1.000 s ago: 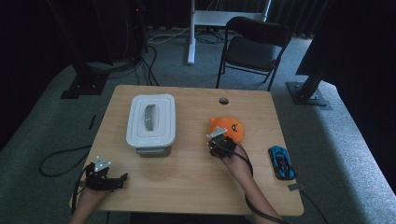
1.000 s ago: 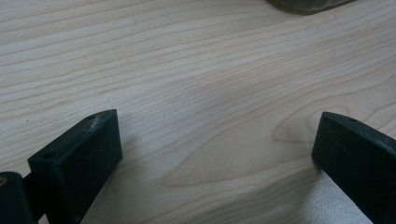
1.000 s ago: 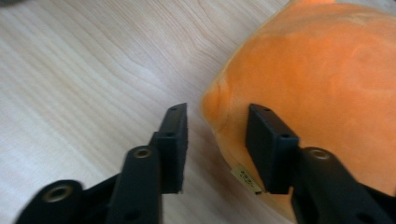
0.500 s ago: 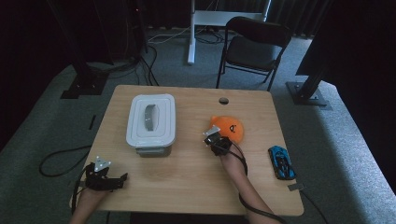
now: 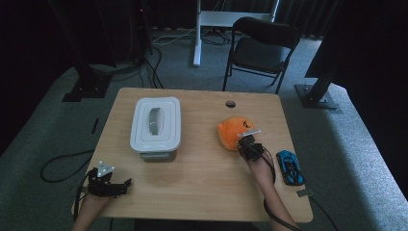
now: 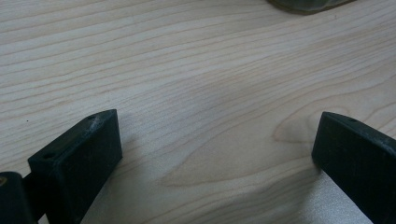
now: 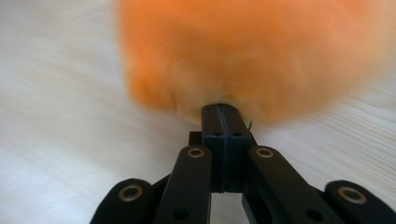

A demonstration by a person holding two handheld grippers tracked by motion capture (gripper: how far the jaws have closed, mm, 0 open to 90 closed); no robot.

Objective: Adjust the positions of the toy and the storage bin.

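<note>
Right gripper view: right gripper pinches the orange plush toy's edge; left gripper spread wide over the table.

Lidded box at ten o'clock on table; plush toy at two, hole behind at twelve; toy car at four, near edge; tag at five.
</note>
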